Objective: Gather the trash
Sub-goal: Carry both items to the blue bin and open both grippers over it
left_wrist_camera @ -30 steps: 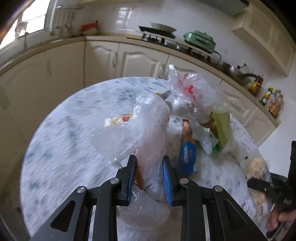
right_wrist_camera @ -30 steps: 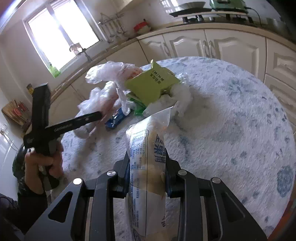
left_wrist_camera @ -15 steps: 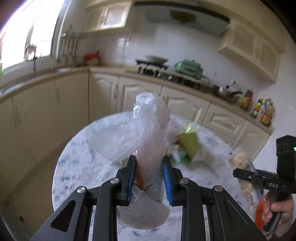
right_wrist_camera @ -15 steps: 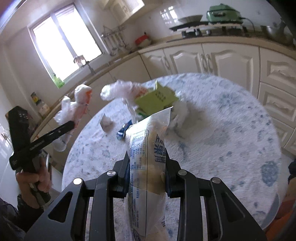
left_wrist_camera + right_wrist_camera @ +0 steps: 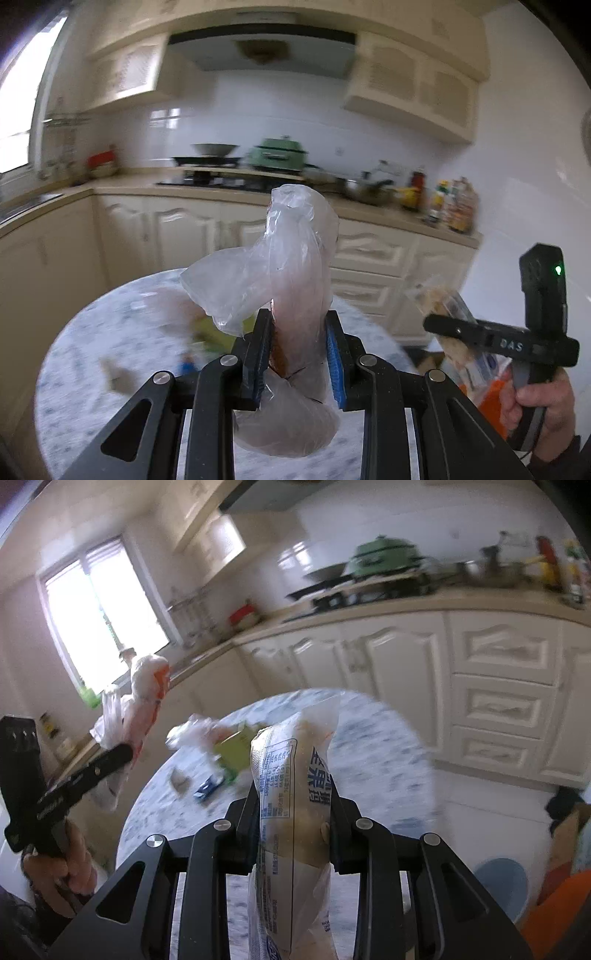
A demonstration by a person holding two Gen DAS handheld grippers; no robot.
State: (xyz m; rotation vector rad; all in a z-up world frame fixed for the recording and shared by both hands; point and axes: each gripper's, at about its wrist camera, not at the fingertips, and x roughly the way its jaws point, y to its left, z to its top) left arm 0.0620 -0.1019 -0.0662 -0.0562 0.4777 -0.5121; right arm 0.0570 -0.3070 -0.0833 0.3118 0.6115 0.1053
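My left gripper (image 5: pixel 297 328) is shut on a crumpled clear plastic bag (image 5: pixel 291 258), held well above the round marble table (image 5: pixel 110 332). My right gripper (image 5: pixel 293 797) is shut on a printed snack packet (image 5: pixel 291 775) with blue lettering. In the left wrist view the right gripper (image 5: pixel 430 323) shows at the right edge, a hand around its handle, with the snack packet (image 5: pixel 443 306) in it. The right wrist view shows the left gripper (image 5: pixel 125 751) at the left with the plastic bag (image 5: pixel 144 701). More trash lies on the table: a green packet (image 5: pixel 236 746), a blue wrapper (image 5: pixel 208 786), a crumpled clear bag (image 5: pixel 192 731).
Cream kitchen cabinets (image 5: pixel 480 686) and a worktop with a hob, a green pot (image 5: pixel 280 151) and bottles (image 5: pixel 450 206) ring the table. A window (image 5: pixel 99 613) is at the left. On the floor at lower right are a blue round thing (image 5: pixel 506 882) and something orange (image 5: pixel 554 915).
Both grippers have risen and pulled back from the table, each keeping its load. The table and the trash on it now sit lower and farther off in both views.
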